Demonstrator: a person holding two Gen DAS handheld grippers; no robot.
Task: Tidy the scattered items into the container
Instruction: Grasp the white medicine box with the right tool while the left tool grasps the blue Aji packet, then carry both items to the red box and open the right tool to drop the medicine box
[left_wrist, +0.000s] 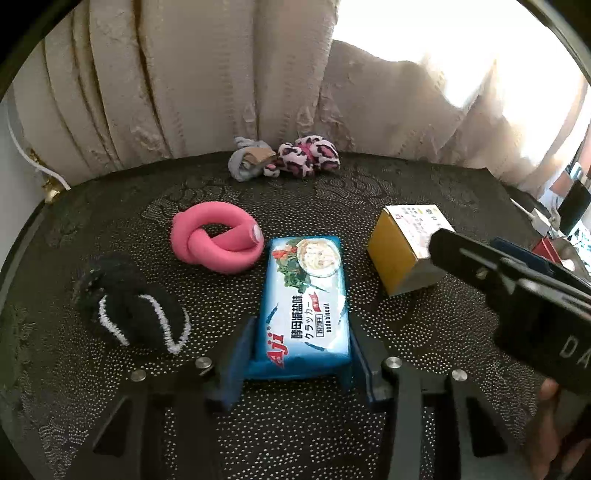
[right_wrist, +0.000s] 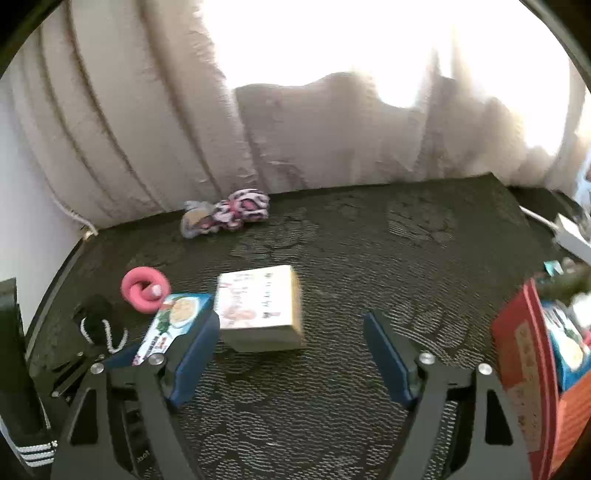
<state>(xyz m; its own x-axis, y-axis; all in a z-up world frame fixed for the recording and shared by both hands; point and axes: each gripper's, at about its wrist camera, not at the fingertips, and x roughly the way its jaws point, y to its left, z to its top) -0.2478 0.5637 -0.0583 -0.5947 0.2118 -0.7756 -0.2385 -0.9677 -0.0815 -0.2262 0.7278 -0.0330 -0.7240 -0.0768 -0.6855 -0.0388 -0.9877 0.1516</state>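
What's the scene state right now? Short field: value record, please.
surface: dark patterned tablecloth, curtain behind
left gripper: fingers on both sides of the blue soda biscuit pack, apparently closed on it
right gripper: open, empty, near the yellow-sided box
container: red box at right edge, already holds another blue pack
loose items: pink knotted foam tube, black sock with white trim, leopard-print sock bundle, grey sock bundle
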